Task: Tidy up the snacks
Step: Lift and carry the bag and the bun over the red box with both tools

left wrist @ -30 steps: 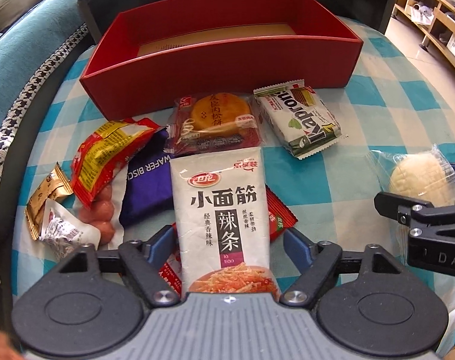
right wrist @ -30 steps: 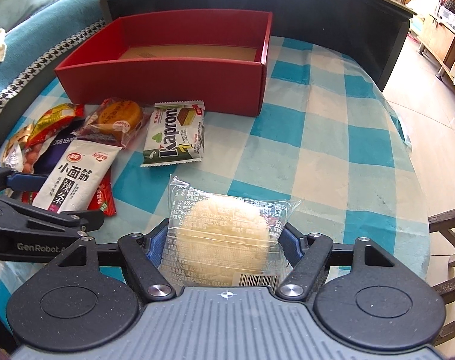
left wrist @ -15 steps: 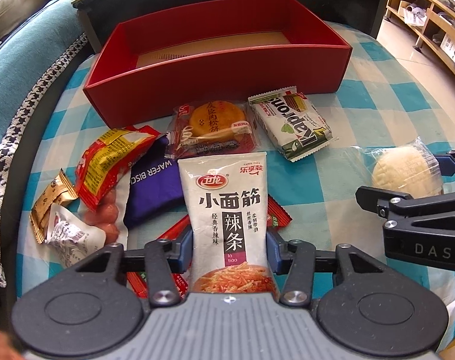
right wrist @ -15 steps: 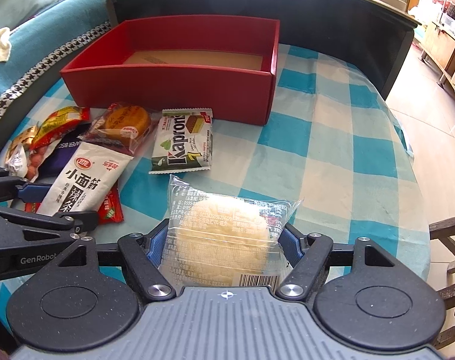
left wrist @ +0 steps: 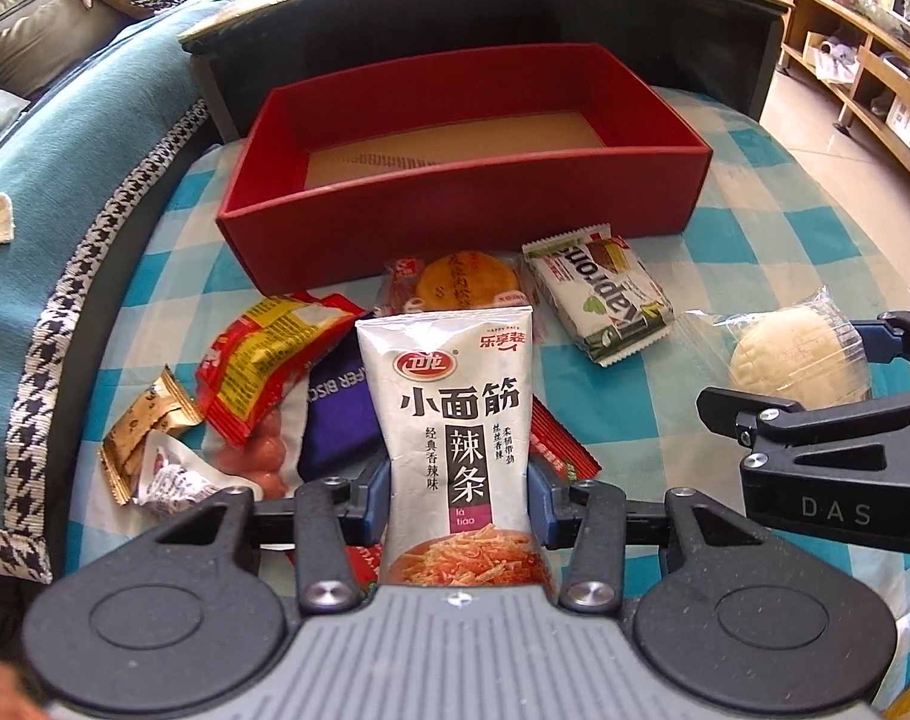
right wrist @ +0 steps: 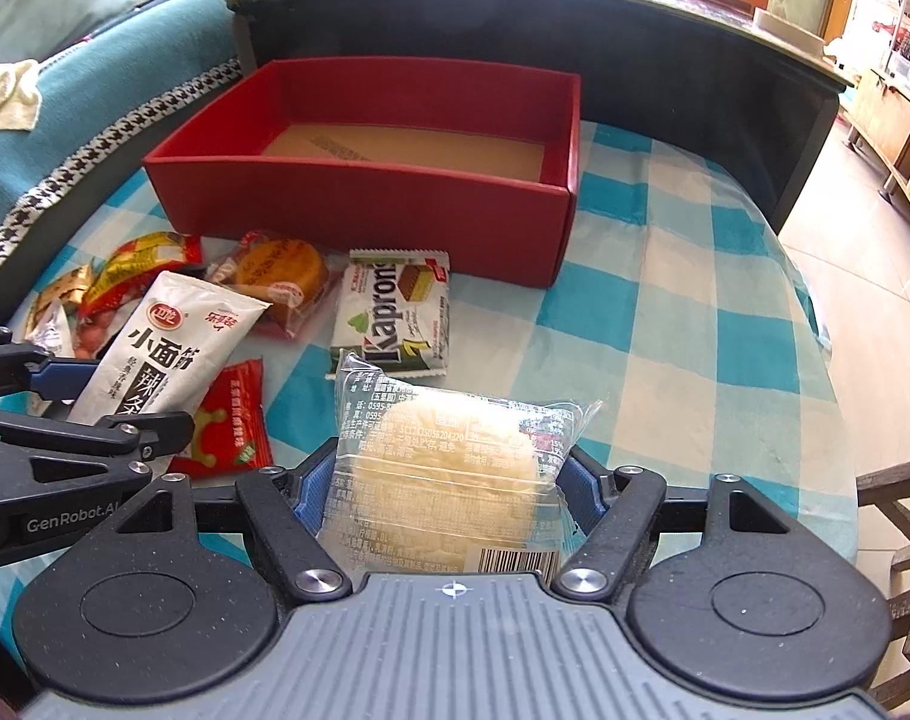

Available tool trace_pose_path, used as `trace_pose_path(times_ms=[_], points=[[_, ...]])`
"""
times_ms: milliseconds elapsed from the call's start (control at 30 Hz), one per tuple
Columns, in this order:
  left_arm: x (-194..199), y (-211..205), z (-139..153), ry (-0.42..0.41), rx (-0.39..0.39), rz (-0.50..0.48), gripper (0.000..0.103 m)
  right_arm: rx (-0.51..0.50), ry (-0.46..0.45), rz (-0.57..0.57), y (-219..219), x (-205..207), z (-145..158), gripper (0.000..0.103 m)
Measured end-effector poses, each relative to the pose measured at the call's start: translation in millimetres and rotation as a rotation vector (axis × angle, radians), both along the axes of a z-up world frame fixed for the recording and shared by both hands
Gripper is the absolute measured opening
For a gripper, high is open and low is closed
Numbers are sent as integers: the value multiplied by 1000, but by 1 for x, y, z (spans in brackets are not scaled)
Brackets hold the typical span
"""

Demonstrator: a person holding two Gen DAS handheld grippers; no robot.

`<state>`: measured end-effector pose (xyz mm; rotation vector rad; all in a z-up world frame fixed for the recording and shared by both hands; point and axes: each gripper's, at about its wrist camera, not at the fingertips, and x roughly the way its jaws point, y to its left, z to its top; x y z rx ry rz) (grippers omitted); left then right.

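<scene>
While snacks (left wrist: 598,294) lie outside, red box (left wrist: 455,216) holds nothing.

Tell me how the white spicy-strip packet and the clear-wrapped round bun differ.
The white spicy-strip packet is tall, narrow and opaque with bold black print; the clear-wrapped round bun is squat, its wrapper showing the pale bun inside. The packet sits in the left tool, whose jaws are closing on it, pinching its sides; the bun sits in the right tool. Both are sealed snacks outside the red box.
</scene>
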<state>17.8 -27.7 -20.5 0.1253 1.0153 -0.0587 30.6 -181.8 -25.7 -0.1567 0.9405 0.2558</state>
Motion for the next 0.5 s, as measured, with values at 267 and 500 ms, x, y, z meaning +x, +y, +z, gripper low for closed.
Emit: trace_pose_path(times_ms=[267,500], points=[[4,12,17,-57,-8,43,76,6,-61,22,15,2,14,79],[11,17,29,-99,-6,66,76,17,-143,36,28,6,31,79]])
